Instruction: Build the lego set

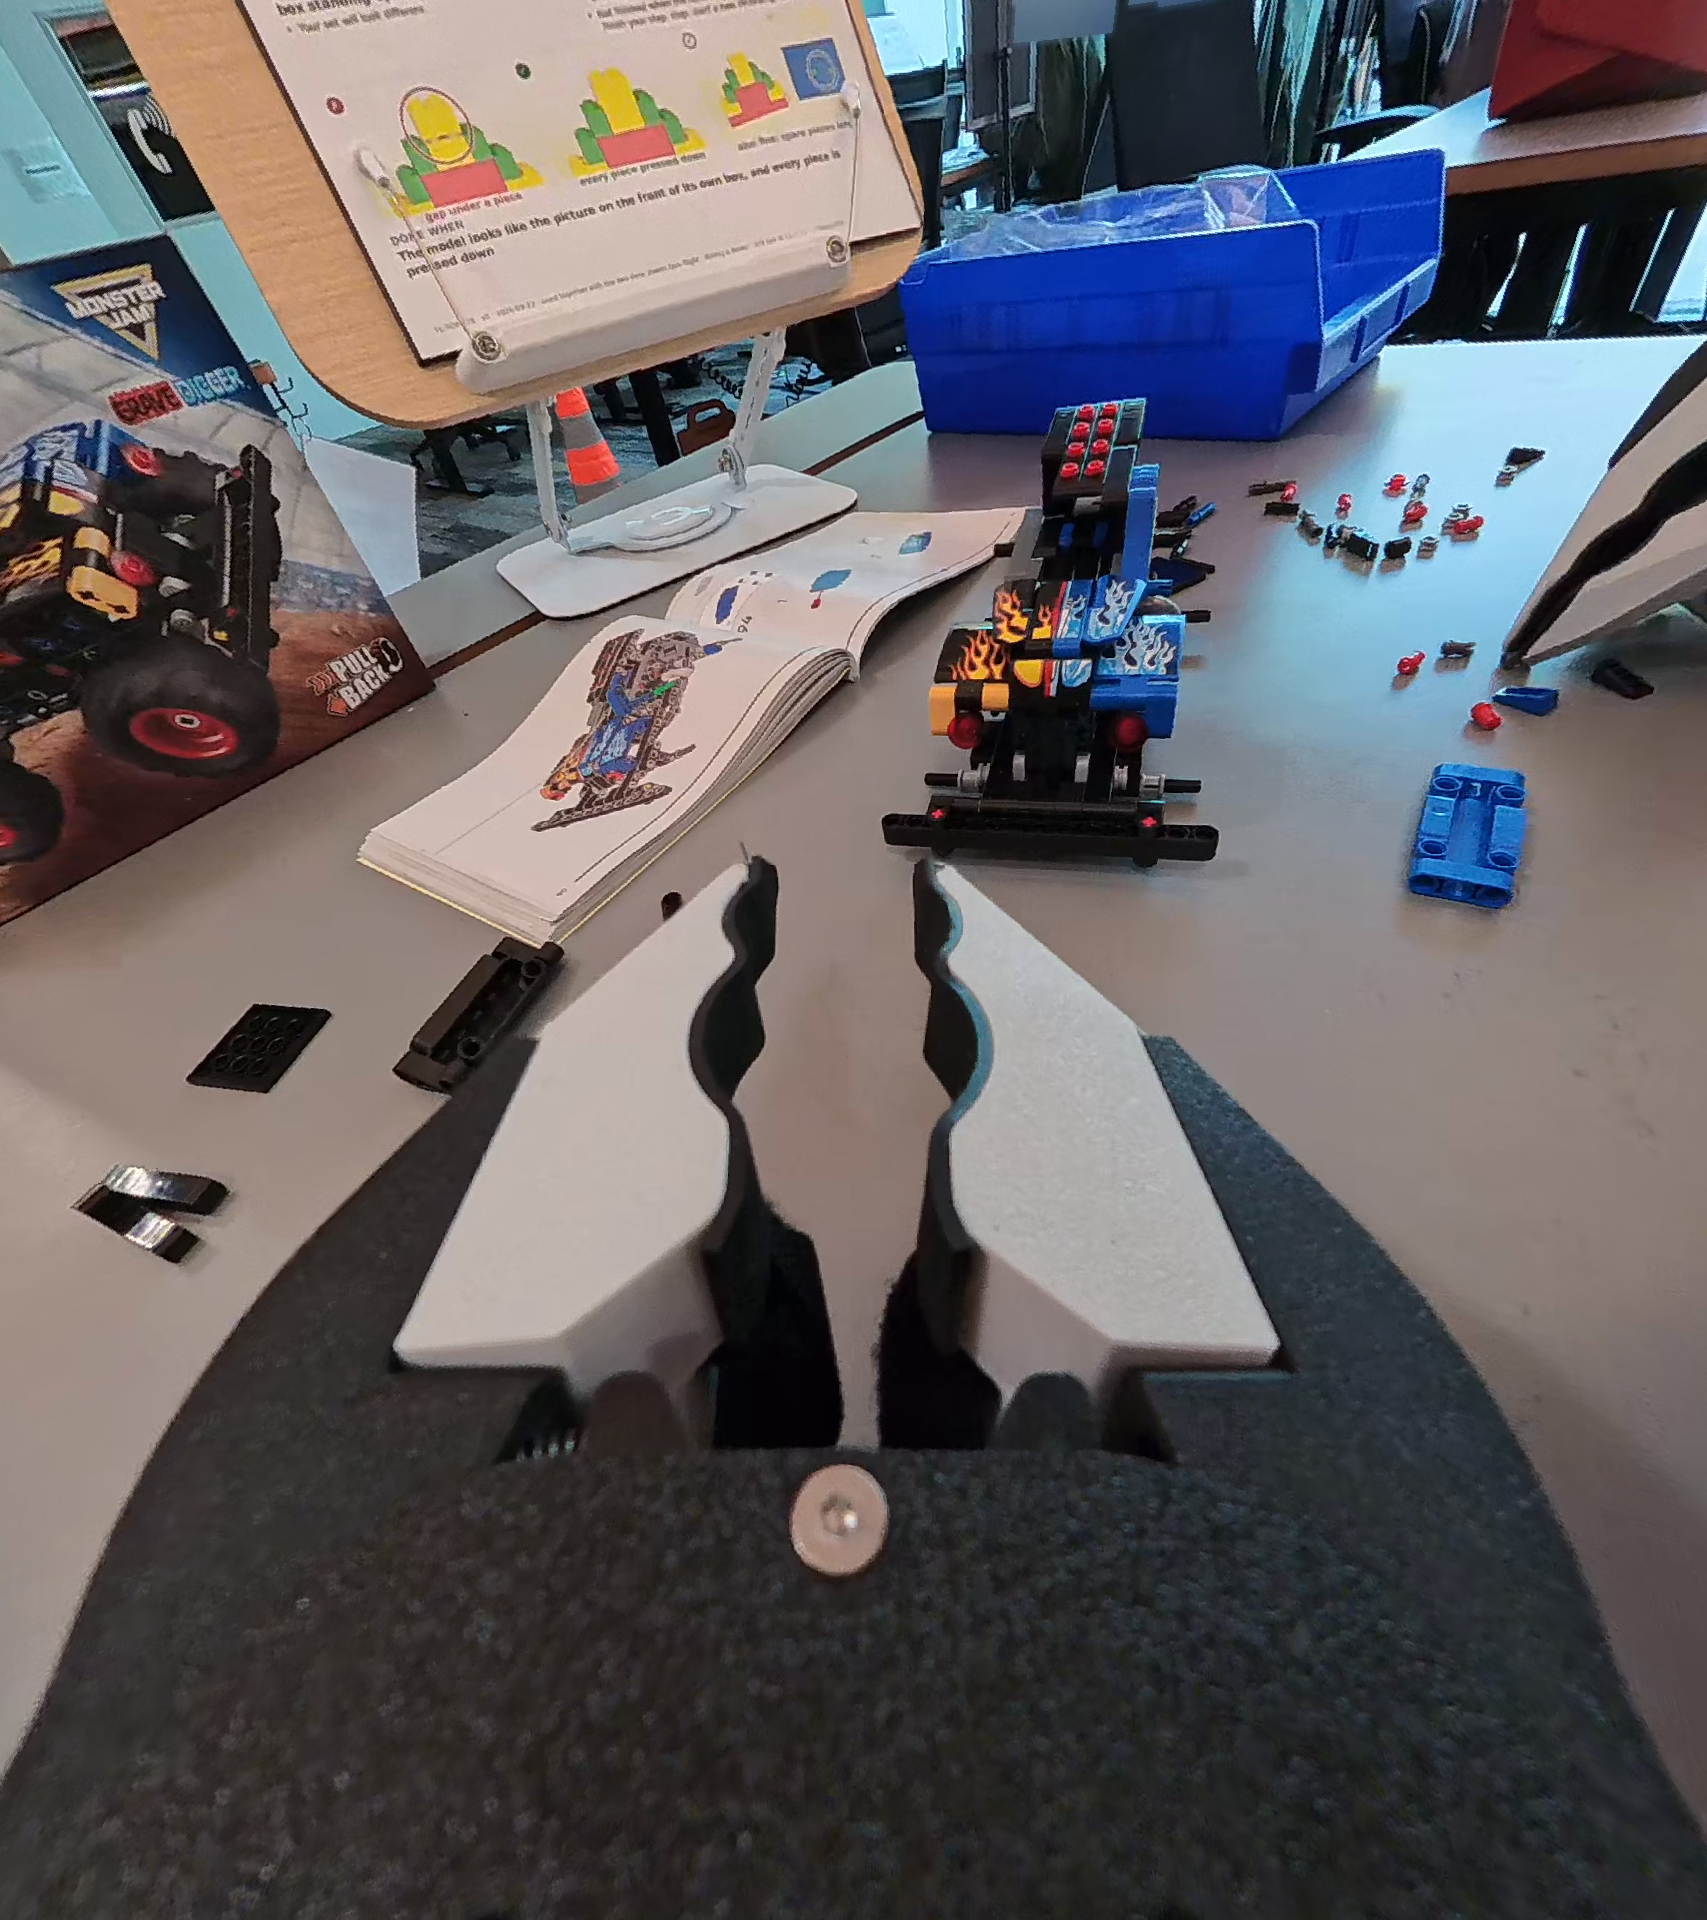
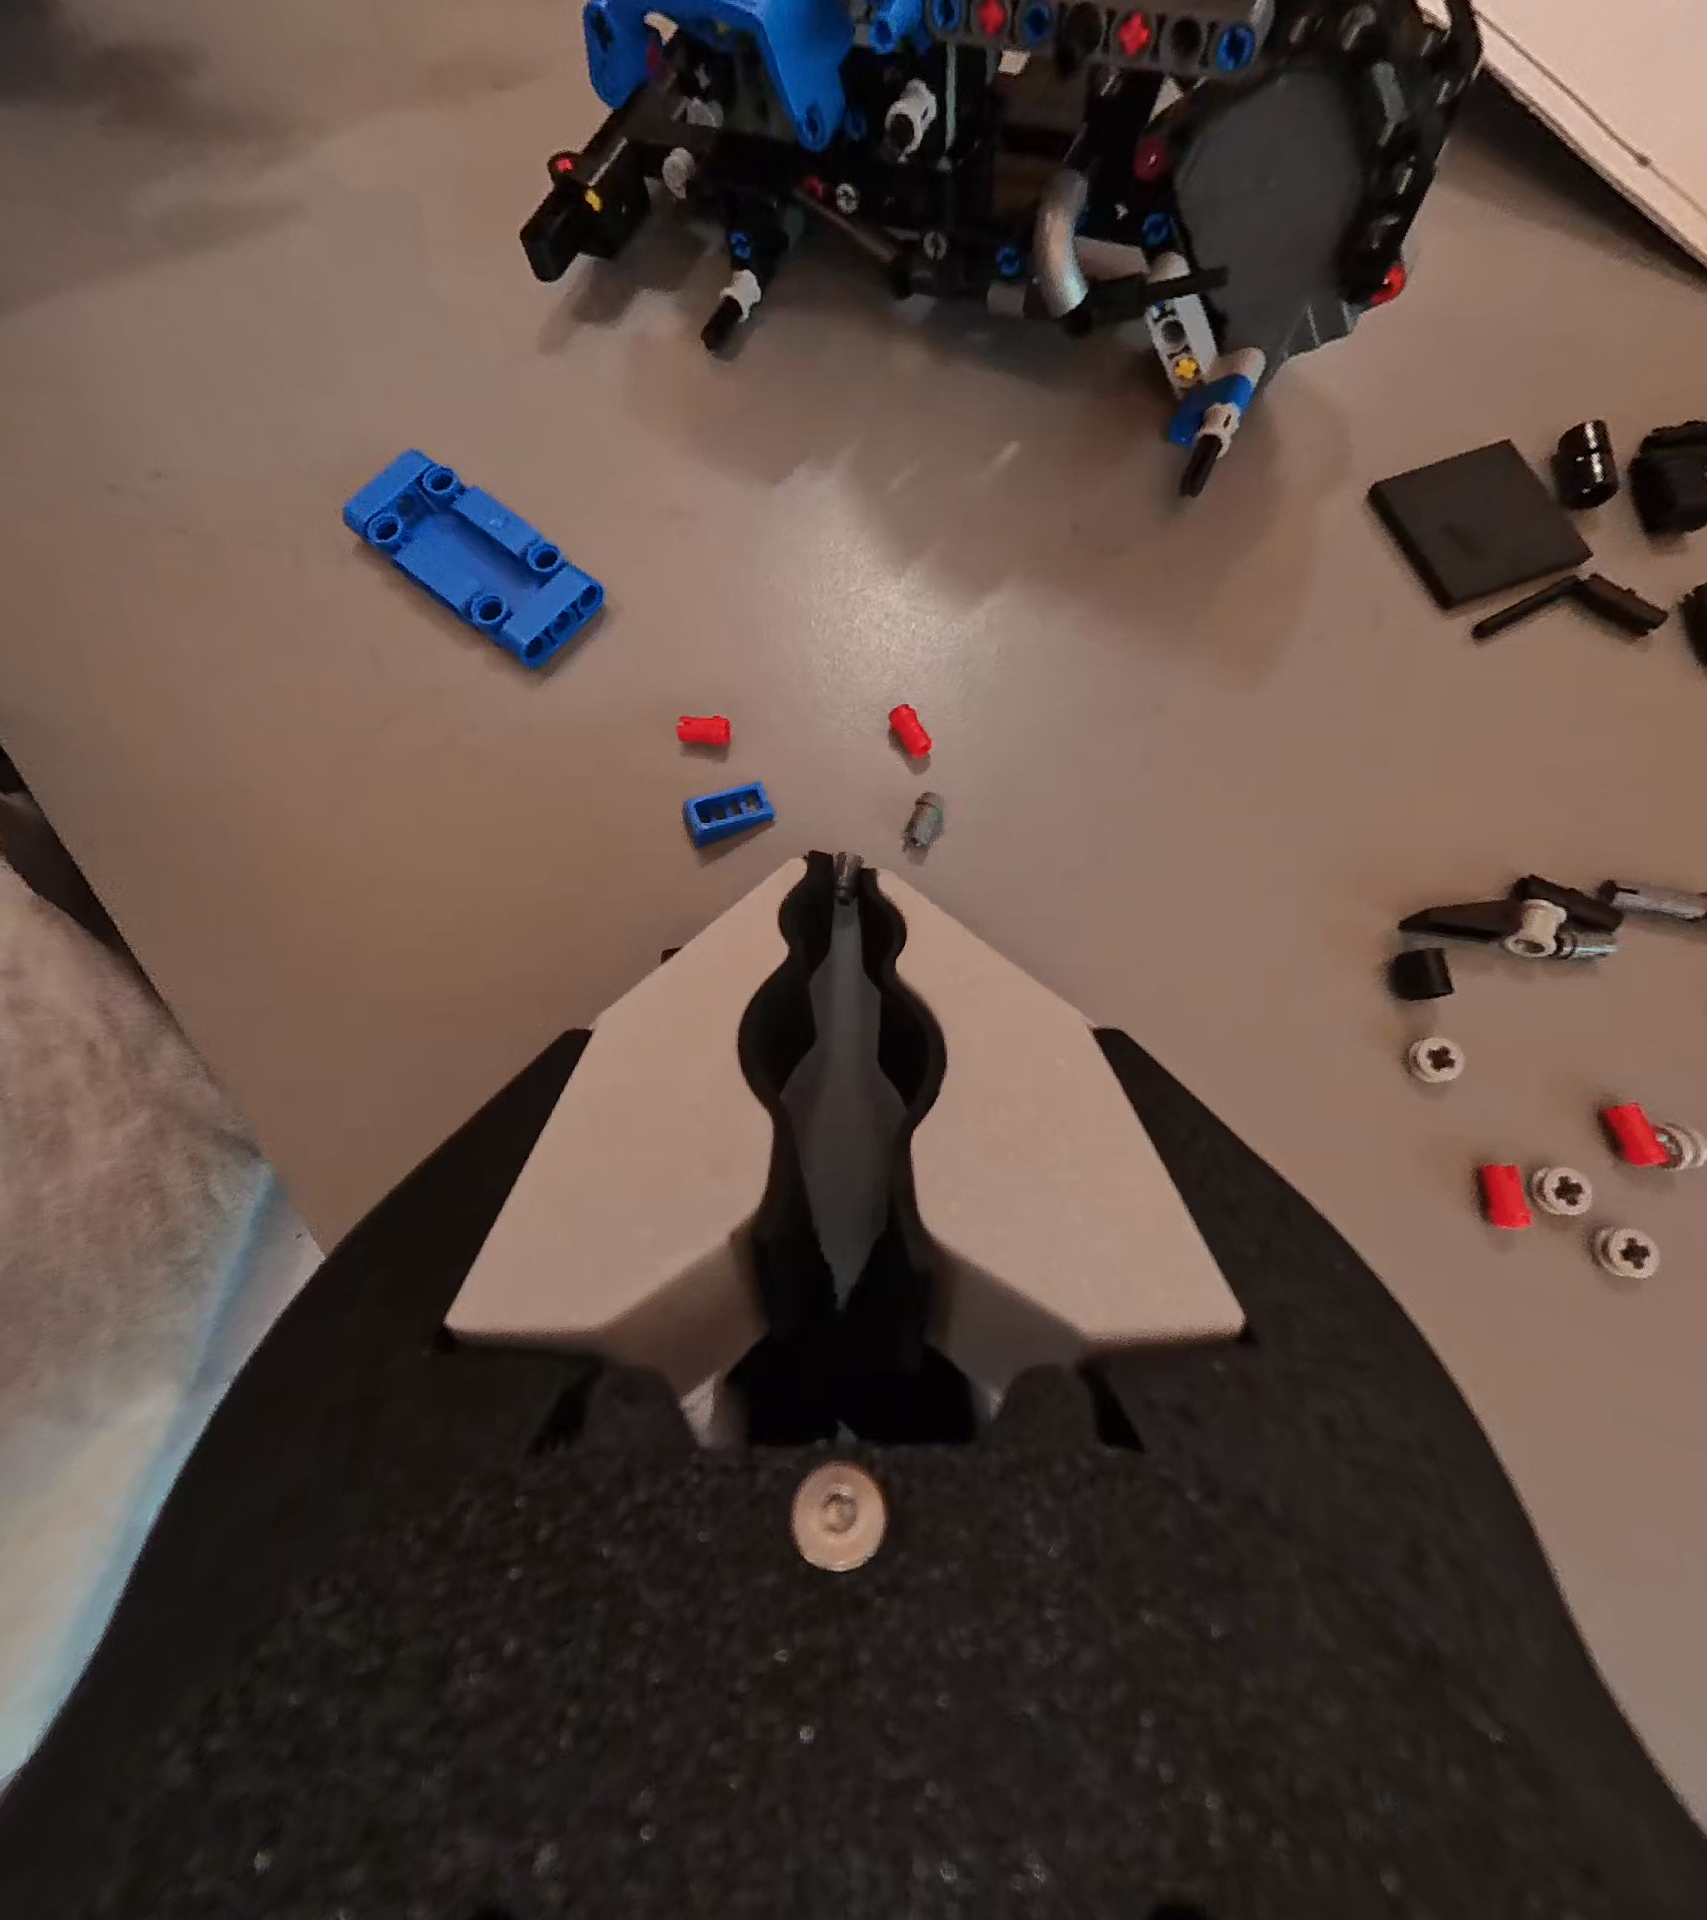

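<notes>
The half-built truck model (image 1: 1062, 665) stands on the grey table (image 1: 932, 1039), blue and black with flame stickers; the right wrist view shows its underside (image 2: 994, 156). My left gripper (image 1: 844, 868) is open and empty, low over the table, just short of the model's black front beam. My right gripper (image 2: 841, 864) is shut on a small grey pin (image 2: 846, 871) at its tips, right over the table; it also shows at the right edge of the left wrist view (image 1: 1510, 657). Another grey pin (image 2: 924, 821), two red pins (image 2: 703, 730) and a small blue tile (image 2: 727, 812) lie just ahead of it.
A blue panel (image 1: 1467, 834) (image 2: 475, 556) lies right of the model. Loose black, red and grey parts (image 2: 1555, 1039) spread right. An open instruction booklet (image 1: 641, 727), the set's box (image 1: 101, 582), a sheet stand (image 1: 568, 208) and a blue bin (image 1: 1171, 312) stand behind. Black parts (image 1: 475, 1013) lie left. Left tips to right tips: about 30 centimetres.
</notes>
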